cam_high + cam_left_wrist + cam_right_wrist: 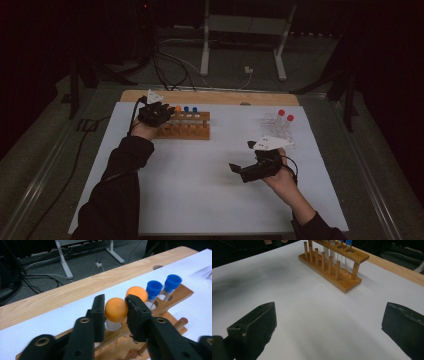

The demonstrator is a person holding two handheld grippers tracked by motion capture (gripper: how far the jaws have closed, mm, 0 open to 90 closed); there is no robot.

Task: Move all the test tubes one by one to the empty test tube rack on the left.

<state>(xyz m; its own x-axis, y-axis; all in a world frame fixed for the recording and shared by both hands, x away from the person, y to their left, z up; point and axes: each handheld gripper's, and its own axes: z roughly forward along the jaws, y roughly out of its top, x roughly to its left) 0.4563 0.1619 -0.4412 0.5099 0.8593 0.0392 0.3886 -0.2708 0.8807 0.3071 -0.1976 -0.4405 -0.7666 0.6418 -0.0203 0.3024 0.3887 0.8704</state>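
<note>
A wooden tube rack (187, 131) (175, 298) (342, 280) stands at the back left of the white sheet. It holds two orange-capped tubes and two blue-capped tubes (154, 288) (186, 109). My left gripper (159, 114) (115, 315) is at the rack's left end, its jaws pressed against both sides of the nearest orange-capped tube (115, 309), which stands in its hole. The second orange cap (137, 292) peeks out behind the right jaw. My right gripper (242, 157) (329, 315) hovers open over bare sheet at centre right, holding nothing.
A clear rack (276, 129) with two red-capped tubes (281, 113) stands at the back right. The white sheet (200, 175) lies on a wooden table (210, 96) (62, 295). Beyond the table are cables and a white stand's legs (205, 50).
</note>
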